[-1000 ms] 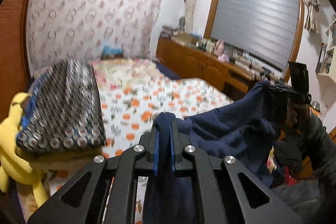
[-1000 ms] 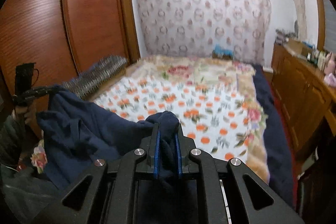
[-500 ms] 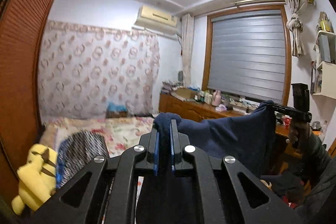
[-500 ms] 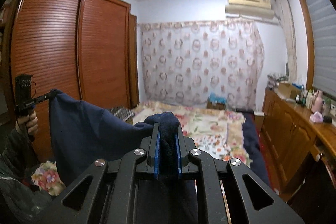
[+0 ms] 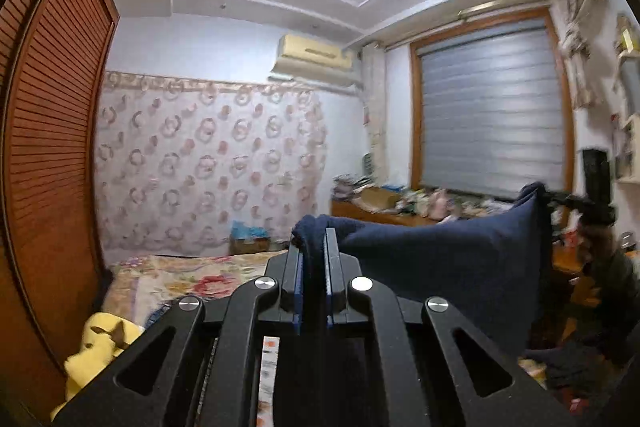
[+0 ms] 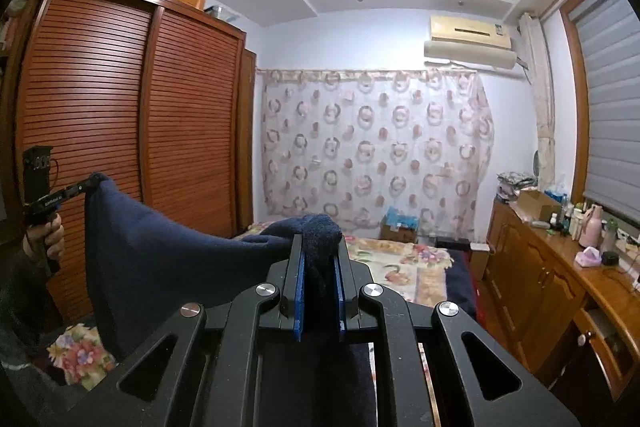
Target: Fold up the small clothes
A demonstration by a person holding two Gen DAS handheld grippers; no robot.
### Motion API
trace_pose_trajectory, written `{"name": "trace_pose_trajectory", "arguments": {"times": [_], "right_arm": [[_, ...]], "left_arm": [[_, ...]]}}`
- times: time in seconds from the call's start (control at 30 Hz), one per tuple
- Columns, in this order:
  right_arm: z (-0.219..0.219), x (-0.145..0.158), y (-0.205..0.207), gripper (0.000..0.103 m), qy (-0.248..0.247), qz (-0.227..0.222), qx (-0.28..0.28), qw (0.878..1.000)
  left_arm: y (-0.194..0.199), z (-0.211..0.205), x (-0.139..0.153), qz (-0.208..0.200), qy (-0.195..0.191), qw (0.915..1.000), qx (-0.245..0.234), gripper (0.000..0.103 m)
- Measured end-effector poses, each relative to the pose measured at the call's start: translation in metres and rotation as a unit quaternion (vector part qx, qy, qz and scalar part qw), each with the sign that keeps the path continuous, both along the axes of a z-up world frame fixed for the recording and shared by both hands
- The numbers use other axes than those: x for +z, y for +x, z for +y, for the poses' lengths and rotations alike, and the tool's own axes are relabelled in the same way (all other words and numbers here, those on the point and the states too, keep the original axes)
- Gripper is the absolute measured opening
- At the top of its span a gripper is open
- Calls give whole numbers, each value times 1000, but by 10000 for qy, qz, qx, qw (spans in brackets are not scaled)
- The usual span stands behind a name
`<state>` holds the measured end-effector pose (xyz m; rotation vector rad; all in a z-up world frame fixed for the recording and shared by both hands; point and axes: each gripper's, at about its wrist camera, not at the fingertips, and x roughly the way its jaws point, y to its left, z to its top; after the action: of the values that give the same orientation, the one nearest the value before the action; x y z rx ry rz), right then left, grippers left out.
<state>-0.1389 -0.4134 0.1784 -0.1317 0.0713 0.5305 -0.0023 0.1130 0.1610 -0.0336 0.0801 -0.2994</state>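
A dark navy garment [image 5: 440, 267] hangs stretched in the air between my two grippers, above the bed. My left gripper [image 5: 314, 239] is shut on one top corner of it. My right gripper [image 6: 318, 243] is shut on the other top corner. The garment [image 6: 168, 259] droops below both grips. In the left wrist view the right gripper [image 5: 560, 201] shows at the far right holding its corner. In the right wrist view the left gripper [image 6: 86, 185] shows at the far left holding its corner.
The bed with a floral cover [image 5: 188, 275] lies below and ahead. A yellow plush toy [image 5: 96, 347] sits at the bed's left. A slatted wooden wardrobe [image 6: 120, 131] stands on the left. A wooden dresser [image 6: 560, 275] with several items runs along the right wall.
Both grippers have lifted the garment high off the bed and pulled it taut. The views now tilt up toward the ceiling and wall.
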Motion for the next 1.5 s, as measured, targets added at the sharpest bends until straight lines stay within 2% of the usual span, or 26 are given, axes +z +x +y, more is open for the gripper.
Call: {"name": "trace_pose_trajectory", "arguments": {"times": [0.07,0.13,0.2,0.27,0.33,0.37,0.4,0.47,0.53,0.6,0.63,0.77,0.93,1.1,1.27,1.4,1.5], "right_arm": [[15,0,22,12,-109,112,-92,9998],[33,-2,61,12,-263,333,-177,9989],[52,-13,109,12,-477,598,-387,9963],[66,-37,165,13,-538,1028,-607,9914],[77,-67,217,22,-688,1492,-844,9828],[81,-85,243,29,-725,1772,-1089,9754],[83,-99,262,32,-776,1967,-1304,9687],[83,-124,286,34,-731,2237,-1416,9616],[84,-139,290,43,-677,2333,-1424,9596],[84,-150,287,56,-635,2352,-1348,9605],[82,-155,284,58,-660,2362,-1322,9604],[75,-166,279,60,-682,2422,-1208,9603],[47,-169,250,60,-703,2592,-1072,9573],[35,-190,242,59,-697,2978,-933,9475],[19,-210,251,59,-745,3344,-1050,9336],[18,-211,259,43,-776,3451,-1026,9297],[20,-207,254,39,-857,3348,-978,9333]], "left_arm": [[41,0,-9,220,143,9995,173,9],[75,2,-20,442,202,9985,270,9],[125,5,-42,698,334,9958,481,10],[165,8,-66,1019,502,9917,601,15],[201,13,-93,1514,521,9850,637,20],[218,20,-108,1782,450,9809,643,28],[223,21,-116,1907,447,9782,686,37],[225,22,-129,2020,427,9757,729,47],[217,18,-134,2103,409,9751,576,54],[206,11,-141,2154,467,9742,484,78],[199,7,-143,2143,499,9746,428,80],[175,-6,-150,2191,497,9739,340,80],[154,-18,-165,2358,448,9701,366,80],[137,-29,-194,2613,477,9636,304,80],[125,-35,-220,2886,420,9559,339,80],[121,-40,-237,3086,419,9498,283,80],[123,-45,-247,3260,509,9435,296,80]]}}
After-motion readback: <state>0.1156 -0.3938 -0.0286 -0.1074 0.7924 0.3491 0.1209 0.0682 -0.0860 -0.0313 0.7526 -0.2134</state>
